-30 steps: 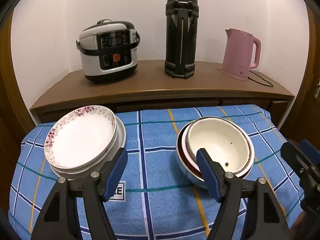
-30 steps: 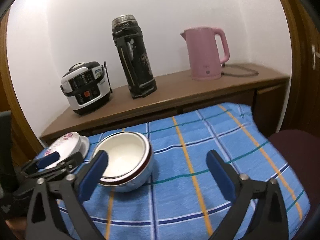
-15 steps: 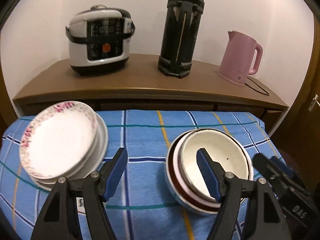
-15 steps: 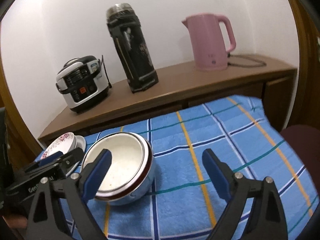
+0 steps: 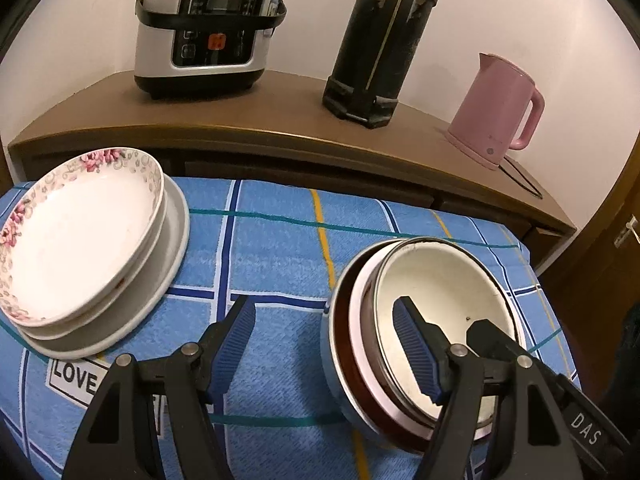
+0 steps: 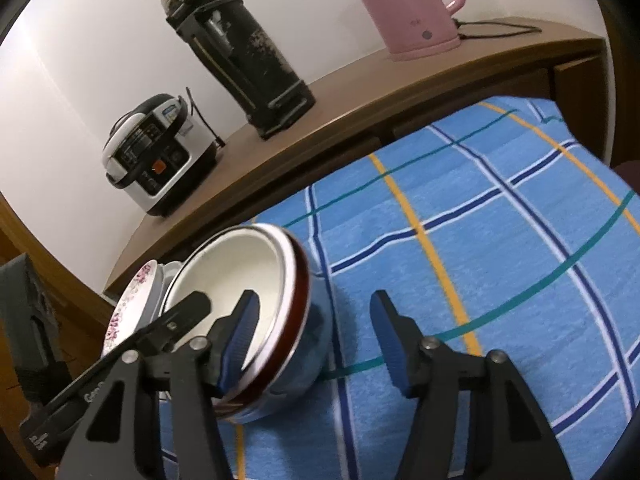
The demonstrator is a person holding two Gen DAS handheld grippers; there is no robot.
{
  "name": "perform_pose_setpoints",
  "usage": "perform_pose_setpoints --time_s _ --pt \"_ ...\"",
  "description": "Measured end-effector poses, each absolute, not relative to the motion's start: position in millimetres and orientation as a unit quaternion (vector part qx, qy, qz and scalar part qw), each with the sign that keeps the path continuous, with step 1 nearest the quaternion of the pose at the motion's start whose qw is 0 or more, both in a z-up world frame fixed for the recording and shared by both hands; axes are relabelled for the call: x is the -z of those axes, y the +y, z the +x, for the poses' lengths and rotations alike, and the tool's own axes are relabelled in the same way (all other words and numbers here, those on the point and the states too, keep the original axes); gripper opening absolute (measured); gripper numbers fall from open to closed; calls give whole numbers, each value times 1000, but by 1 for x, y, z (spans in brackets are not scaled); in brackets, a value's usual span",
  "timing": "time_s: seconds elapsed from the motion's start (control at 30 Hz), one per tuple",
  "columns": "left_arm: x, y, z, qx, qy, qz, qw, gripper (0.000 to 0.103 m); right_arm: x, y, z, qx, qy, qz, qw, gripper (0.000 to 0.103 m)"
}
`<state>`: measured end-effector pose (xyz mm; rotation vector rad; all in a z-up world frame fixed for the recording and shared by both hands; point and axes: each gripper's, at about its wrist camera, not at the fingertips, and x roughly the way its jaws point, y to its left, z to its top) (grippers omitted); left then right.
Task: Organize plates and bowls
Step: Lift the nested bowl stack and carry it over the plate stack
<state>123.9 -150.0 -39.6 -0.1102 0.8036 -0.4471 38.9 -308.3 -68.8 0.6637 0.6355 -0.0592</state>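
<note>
1. Straddling the stack of bowls (image 5: 440, 304), the left gripper (image 5: 332, 348) has its right pad inside the top bowl and its left pad over the blue checked cloth (image 5: 276, 248); its jaws stand wide and press on nothing.
2. The right gripper (image 6: 316, 336) is closing, with its left pad inside the top bowl (image 6: 236, 276) and its right pad out over bare cloth; the near wall of the stack lies between the pads, but they do not grip it.
3. The bowls are nested: a white one on top, a pink-rimmed one and a dark brown one under it, a pale blue one at the bottom. They sit on the cloth-covered surface toward its right side, near the front edge.
4. A stack of plates (image 5: 84, 240), the top one with a pink flower rim, lies by the left edge, well apart from the bowls.
5. Behind the surface a wooden shelf (image 5: 280, 116) carries a rice cooker (image 5: 204, 28), a tall black flask (image 5: 380, 40) and a pink kettle (image 5: 496, 112).
</note>
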Motion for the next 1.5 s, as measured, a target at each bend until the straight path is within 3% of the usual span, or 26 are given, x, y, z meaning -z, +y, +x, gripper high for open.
perform_pose_setpoints --time_s 0.1,0.27,0.4,0.87,1.5 --pt "43 -151 125 214 392 -59 893 72 73 -309 40 20 308 340 888 57" --pt "50 -151 127 226 410 -85 879 56 77 -307 42 8 314 359 879 56" --pt "46 -160 122 229 401 -58 885 32 80 -304 46 -2 320 368 873 49" --pt "33 -154 117 199 397 -43 895 29 71 -294 54 5 342 352 871 41" --pt "3 -96 95 162 366 -43 915 29 40 -239 46 -43 348 323 879 40"
